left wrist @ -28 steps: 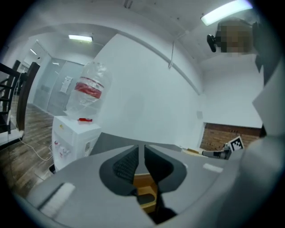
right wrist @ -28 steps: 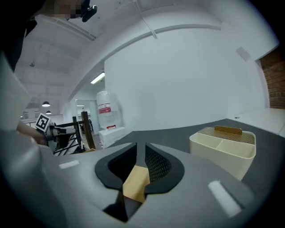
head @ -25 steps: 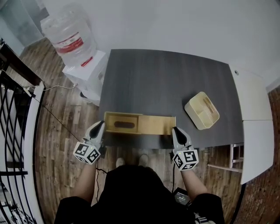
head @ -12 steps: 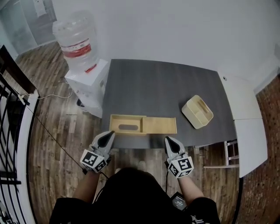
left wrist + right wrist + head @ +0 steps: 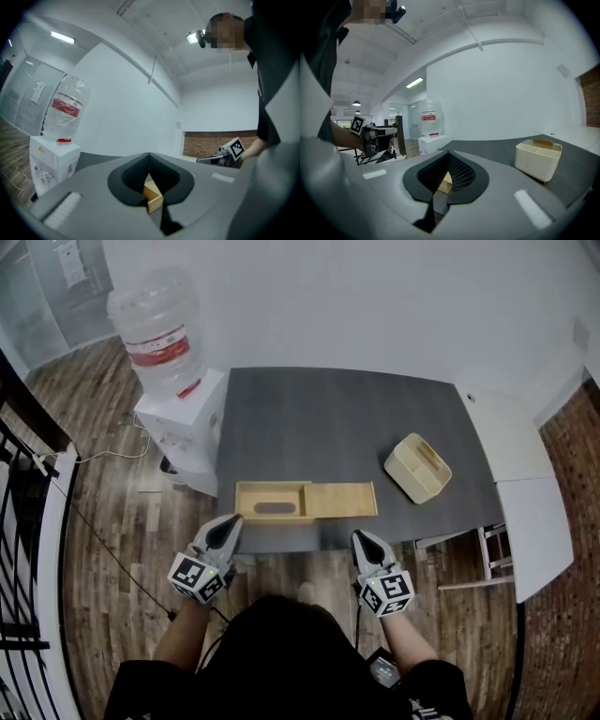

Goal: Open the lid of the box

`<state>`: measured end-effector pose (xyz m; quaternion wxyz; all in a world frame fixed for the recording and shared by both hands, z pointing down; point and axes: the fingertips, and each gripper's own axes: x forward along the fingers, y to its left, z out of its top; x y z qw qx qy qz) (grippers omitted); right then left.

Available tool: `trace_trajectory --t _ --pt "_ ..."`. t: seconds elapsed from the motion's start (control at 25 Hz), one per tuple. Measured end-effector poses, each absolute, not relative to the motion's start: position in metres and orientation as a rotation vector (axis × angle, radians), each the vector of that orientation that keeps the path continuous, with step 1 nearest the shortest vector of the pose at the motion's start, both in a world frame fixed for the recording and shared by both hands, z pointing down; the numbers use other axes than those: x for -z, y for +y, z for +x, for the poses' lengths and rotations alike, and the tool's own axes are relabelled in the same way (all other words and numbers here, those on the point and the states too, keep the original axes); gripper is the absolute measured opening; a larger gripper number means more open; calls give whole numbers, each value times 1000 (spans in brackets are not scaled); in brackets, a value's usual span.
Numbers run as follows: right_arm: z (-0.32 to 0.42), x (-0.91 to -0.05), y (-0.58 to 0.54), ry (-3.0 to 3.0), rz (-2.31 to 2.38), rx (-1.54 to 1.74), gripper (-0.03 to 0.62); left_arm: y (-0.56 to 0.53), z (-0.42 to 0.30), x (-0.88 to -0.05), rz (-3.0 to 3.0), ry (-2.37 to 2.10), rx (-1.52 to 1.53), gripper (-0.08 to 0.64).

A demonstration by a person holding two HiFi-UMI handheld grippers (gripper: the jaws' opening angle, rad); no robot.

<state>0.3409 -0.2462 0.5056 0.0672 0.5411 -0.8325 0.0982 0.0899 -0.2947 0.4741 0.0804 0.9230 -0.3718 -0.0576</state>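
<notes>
A long, flat wooden box (image 5: 305,500) lies near the front edge of the dark grey table (image 5: 337,418). Its left half shows a raised rim and an oval slot; its right half is a plain flat panel. My left gripper (image 5: 233,520) hovers in front of the table edge, just short of the box's left end, with its jaws shut and empty. My right gripper (image 5: 357,535) hangs below the box's right end, also shut and empty. In the left gripper view a corner of the box (image 5: 153,197) shows through the shut jaws (image 5: 149,155). The right gripper view shows the same past its own jaws (image 5: 449,153).
A cream divided container (image 5: 417,467) stands at the table's right. A water dispenser (image 5: 169,381) with a large bottle stands left of the table, a white counter (image 5: 520,484) to the right and a black railing (image 5: 23,521) at far left. Wooden floor lies below.
Both grippers have drawn back from the two ends of the box towards the person, and their jaws have closed. The box has stayed where it was.
</notes>
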Motion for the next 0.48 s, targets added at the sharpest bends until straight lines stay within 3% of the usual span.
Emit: trace_trajectory --t 0.48 --pt "347 -507 -254 -2481 1618 -308 2 -298 82 -475 2735 -1112 172 0"
